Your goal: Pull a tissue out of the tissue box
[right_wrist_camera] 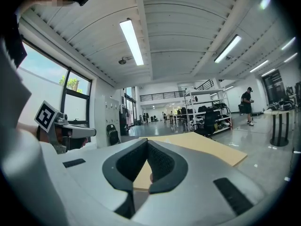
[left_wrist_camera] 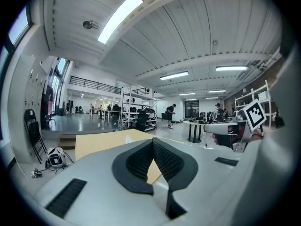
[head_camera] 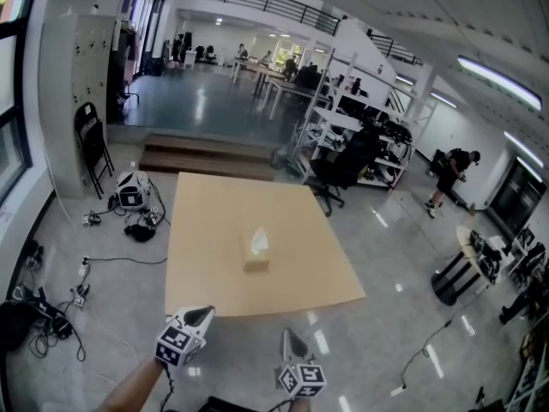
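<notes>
Dead ahead and well apart from both tools: the tissue box [head_camera: 256, 251], mid-way across the tan table [head_camera: 197, 230], beyond its near edge. Runs lengthwise fwd, roughly along the line the tools point, w/ a white tissue [head_camera: 259, 239] poking up on top. Lies fwd and to the right of the left gripper [head_camera: 204, 314], fwd and to the left of the right gripper [head_camera: 292, 340], so between the two lines of approach; neither clearly nearer. Jaws pressed together on both, nothing between them in either gripper view. Both held short of the table, over the floor. Prob. next: reach fwd past the edge, then spread one pair over the tissue.
</notes>
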`<state>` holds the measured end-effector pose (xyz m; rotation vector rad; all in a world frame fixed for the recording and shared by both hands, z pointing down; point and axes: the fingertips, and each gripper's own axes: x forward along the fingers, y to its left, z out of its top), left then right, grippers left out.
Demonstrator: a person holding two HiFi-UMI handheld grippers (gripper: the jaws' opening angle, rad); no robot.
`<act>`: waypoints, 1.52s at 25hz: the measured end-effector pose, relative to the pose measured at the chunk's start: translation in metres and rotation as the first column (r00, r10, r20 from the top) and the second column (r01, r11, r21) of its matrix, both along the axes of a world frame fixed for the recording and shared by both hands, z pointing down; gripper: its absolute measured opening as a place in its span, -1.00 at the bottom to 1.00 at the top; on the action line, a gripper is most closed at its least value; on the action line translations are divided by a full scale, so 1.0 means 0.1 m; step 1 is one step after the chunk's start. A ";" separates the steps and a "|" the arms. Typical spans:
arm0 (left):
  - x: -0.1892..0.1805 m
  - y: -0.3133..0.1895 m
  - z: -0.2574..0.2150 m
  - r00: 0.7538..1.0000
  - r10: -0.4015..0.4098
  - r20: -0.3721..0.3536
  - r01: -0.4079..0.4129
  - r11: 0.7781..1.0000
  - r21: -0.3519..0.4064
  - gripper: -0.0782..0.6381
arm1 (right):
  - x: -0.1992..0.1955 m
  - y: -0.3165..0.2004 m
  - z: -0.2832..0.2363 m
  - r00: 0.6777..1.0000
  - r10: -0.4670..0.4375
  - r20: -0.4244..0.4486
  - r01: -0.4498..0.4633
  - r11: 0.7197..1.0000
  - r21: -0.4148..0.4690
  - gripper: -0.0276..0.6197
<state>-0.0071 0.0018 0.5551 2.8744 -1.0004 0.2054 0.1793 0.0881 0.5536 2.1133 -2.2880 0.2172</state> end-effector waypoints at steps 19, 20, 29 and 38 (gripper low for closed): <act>0.22 -0.55 0.11 0.998 -0.059 0.024 0.059 0.998 -0.012 -0.76 | 0.29 -0.65 0.18 0.998 -0.052 0.029 0.053 0.998 -0.016 -0.90; 0.24 -0.61 0.10 0.998 -0.057 0.025 0.058 0.998 -0.010 -0.76 | 0.30 -0.71 0.17 0.998 -0.053 0.027 0.053 0.998 -0.015 -0.90; 0.52 -1.20 0.05 0.999 -0.034 0.014 0.034 0.999 -0.010 -0.76 | 0.48 -1.27 0.13 0.999 -0.043 0.027 0.044 0.999 -0.016 -0.90; 0.65 -1.84 -0.05 1.000 -0.022 0.011 0.022 1.000 -0.012 -0.76 | 0.63 -1.89 0.03 1.000 -0.021 0.022 0.021 1.000 -0.017 -0.90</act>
